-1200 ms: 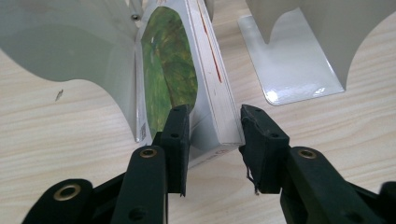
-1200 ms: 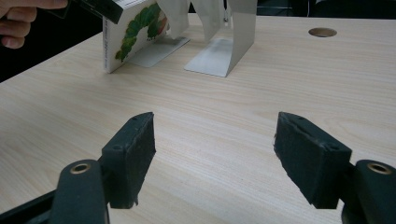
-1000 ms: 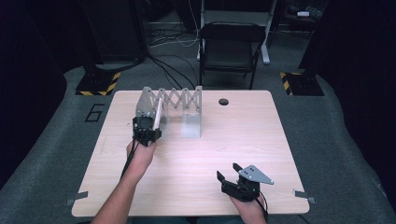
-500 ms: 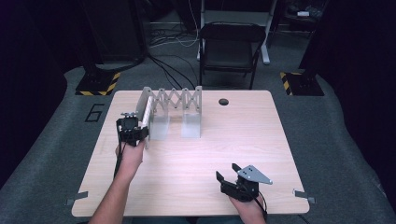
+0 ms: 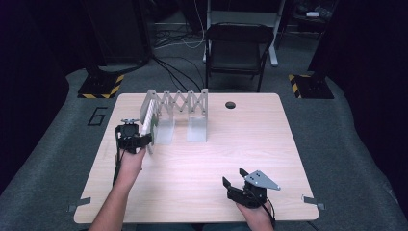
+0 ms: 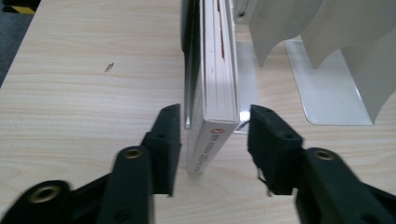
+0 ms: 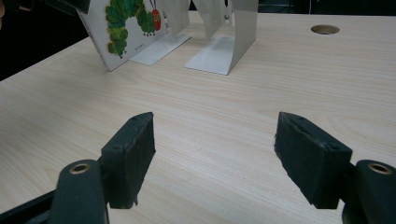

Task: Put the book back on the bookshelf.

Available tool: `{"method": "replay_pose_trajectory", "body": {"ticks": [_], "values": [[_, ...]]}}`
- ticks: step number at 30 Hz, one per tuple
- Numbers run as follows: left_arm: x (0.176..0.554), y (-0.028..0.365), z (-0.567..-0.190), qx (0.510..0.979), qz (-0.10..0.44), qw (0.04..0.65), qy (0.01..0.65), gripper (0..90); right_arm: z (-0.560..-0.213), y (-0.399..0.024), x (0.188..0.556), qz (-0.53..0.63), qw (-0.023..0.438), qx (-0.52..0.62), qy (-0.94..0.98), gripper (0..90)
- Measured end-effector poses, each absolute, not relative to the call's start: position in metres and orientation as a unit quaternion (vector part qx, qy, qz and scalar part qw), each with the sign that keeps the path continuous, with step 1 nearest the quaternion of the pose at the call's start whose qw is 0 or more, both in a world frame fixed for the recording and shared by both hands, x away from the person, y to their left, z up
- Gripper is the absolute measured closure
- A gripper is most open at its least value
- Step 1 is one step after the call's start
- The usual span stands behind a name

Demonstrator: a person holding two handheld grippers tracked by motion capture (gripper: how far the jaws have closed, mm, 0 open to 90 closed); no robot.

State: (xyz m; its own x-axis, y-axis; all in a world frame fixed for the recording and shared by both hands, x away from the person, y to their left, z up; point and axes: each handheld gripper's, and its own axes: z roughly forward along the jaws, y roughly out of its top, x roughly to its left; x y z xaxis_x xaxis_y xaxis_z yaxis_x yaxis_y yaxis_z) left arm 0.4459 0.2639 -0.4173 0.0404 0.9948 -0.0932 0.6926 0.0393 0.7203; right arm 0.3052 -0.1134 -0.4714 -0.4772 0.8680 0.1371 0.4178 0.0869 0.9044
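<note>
Book (image 6: 217,70): thin picture book, standing on its lower edge at the left end of the rack; a caterpillar drawing shows on its cover in the right gripper view (image 7: 126,28); from above (image 5: 148,118) it leans a little, top towards the rack

Rack (image 5: 179,103): white expanding bookend with scissor-lattice back and upright metal plates, standing at the far middle of the table; its flat foot plates lie on the wood just beside the book

Left gripper (image 6: 212,135): jaws have just been opening; book's near edge sits between them, a sliver of gap visible on each side, so the pads look free of it, though the left gap is narrow and I can't be fully sure

Left gripper, from above (image 5: 137,141): level with the book's near lower corner, hand and forearm coming in from the table's near-left edge

Right gripper (image 7: 212,140): jaws standing apart with bare wood between them, holding nothing; pointed towards the rack and book, well apart from both

Right gripper, from above (image 5: 240,185): low over the near right part of the table, grey three-cornered plate on top

Table (image 5: 269,144): pale wood top, round cable hole (image 5: 230,104) near the far edge, right of the rack

Behind the table: dark folding chair (image 5: 238,48) on grey carpet
</note>
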Motion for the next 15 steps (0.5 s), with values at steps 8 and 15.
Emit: {"method": "replay_pose_trajectory", "body": {"ticks": [8,15], "values": [[0.434,0.264,-0.419,0.678,0.231,0.333,0.613,8.1,-0.473,-0.114,0.307,0.497,0.218,0.456,0.705,20.0],[0.413,0.267,-0.426,0.697,0.252,0.359,0.567,3.5,-0.472,-0.121,0.31,0.496,0.22,0.462,0.702,16.7]]}}
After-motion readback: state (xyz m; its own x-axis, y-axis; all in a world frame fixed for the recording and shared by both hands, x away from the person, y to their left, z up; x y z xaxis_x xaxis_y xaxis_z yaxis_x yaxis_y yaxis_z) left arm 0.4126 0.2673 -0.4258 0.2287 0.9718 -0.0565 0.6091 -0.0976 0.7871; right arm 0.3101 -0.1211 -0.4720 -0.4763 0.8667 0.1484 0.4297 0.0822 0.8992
